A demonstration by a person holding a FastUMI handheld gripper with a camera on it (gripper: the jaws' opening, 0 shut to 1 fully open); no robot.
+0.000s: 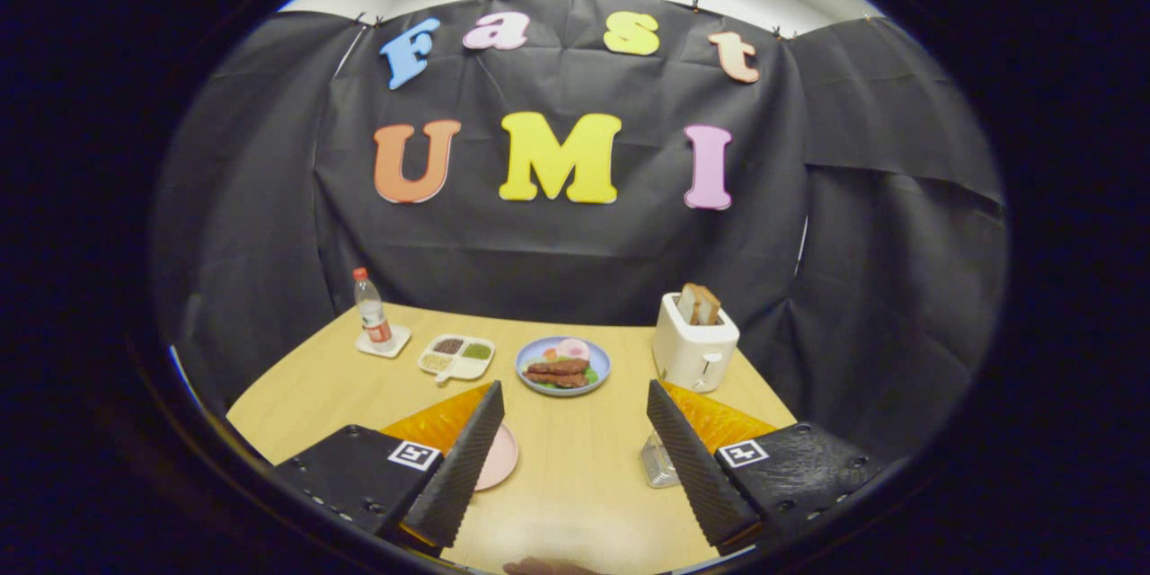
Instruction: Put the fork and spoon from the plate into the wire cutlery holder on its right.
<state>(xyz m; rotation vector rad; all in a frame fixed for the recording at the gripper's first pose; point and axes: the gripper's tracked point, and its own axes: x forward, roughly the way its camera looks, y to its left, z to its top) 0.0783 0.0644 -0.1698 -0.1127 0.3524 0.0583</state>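
The tool (575, 445) hung above the near part of the bench (575, 485) with its fingers spread wide apart and nothing between them but bare wood. Just behind the left finger, a pink plate (501, 458) showed as a curved sliver, the rest of it hidden by that finger. No fork or spoon could be made out on the visible part, so whether they lay on the hidden part could not be told. Against the right finger's inner side, partly covered by it, stood a small pale, wire-like object that was probably the wire cutlery holder (658, 464), though it was too hidden to be sure, and nothing could be seen in it. Judged from this, the task looked to be at its start: no piece was gripped and both pieces were presumably yet to be moved.

Beyond the fingers, well apart from them, a blue plate of food (563, 366) sat mid-bench, with a white divided dish (456, 356) to its left and a bottle (371, 310) on a coaster further left. A white toaster (694, 346) with toast stood on the right, toward the far edge. The strip between the pink plate and the holder was open wood, giving free room for a sideways carry. The bench's right edge ran close behind the holder, so less room seemed to lie on that side.
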